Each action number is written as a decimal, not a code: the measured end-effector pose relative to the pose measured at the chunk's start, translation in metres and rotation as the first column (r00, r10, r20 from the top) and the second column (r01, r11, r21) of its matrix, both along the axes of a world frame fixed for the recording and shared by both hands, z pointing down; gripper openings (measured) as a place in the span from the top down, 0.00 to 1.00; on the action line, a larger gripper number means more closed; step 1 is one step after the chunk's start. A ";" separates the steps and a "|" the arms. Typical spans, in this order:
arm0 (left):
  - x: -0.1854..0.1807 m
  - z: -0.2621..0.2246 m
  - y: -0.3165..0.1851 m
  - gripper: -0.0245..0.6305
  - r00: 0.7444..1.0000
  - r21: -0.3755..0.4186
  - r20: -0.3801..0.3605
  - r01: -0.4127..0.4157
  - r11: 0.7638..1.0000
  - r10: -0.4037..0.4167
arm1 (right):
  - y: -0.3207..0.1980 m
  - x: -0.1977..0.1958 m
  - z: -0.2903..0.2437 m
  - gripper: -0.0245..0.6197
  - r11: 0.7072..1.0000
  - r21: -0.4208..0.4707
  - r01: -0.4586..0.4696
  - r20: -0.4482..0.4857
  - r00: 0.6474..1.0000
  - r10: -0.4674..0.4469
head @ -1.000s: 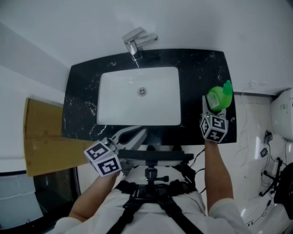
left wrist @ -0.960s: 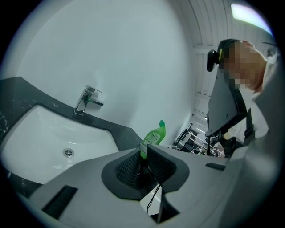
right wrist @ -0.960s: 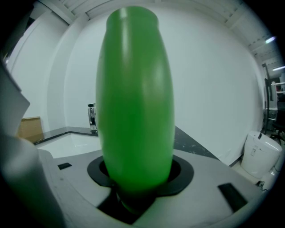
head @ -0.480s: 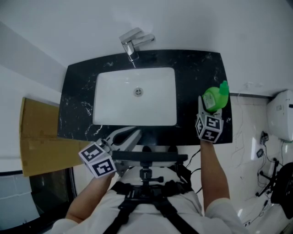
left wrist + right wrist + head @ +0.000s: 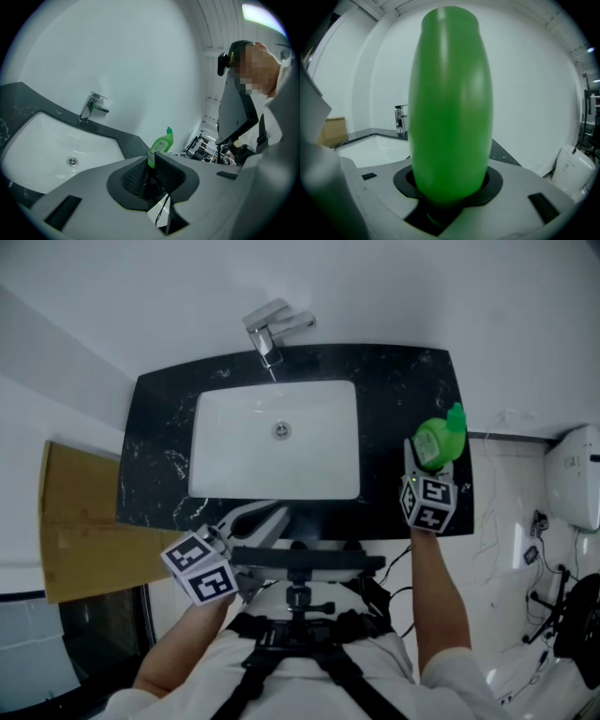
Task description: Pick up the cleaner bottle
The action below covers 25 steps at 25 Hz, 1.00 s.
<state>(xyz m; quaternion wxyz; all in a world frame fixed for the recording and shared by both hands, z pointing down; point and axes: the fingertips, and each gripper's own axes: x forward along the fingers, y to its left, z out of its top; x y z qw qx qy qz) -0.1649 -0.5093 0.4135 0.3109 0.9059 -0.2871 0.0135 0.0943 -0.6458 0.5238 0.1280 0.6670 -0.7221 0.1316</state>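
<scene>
The green cleaner bottle (image 5: pixel 437 439) stands upright at the right end of the black counter (image 5: pixel 403 381). My right gripper (image 5: pixel 434 458) reaches in from the counter's front edge and has the bottle's body between its jaws. In the right gripper view the bottle (image 5: pixel 450 103) fills the gap of that gripper (image 5: pixel 450 187), and both pads lie against it. Those jaws have just been closing on it. My left gripper (image 5: pixel 267 514) hangs at the counter's front edge, left of centre, with nothing held. In the left gripper view this gripper (image 5: pixel 152 159) has its tips together, and the bottle (image 5: pixel 161 143) shows far beyond.
A white basin (image 5: pixel 272 442) is set in the counter, with a chrome faucet (image 5: pixel 272 329) at the wall behind it. Brown cardboard (image 5: pixel 80 521) lies left of the counter. A white fixture (image 5: pixel 577 474) and cables are on the right.
The head view has shifted a little, so the whole scene sits slightly further left. Bottle and both grippers keep their places relative to the counter.
</scene>
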 end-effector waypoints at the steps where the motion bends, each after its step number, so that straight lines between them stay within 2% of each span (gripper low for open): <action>1: 0.000 0.000 -0.001 0.89 1.000 0.001 0.000 0.000 1.000 0.000 | 0.000 -0.001 -0.001 0.69 1.000 -0.001 0.003 0.002 1.000 -0.003; 25: 0.002 -0.005 -0.005 0.89 1.000 0.020 -0.028 0.013 1.000 -0.012 | -0.001 -0.002 -0.010 0.69 0.999 -0.017 0.040 -0.029 0.999 -0.040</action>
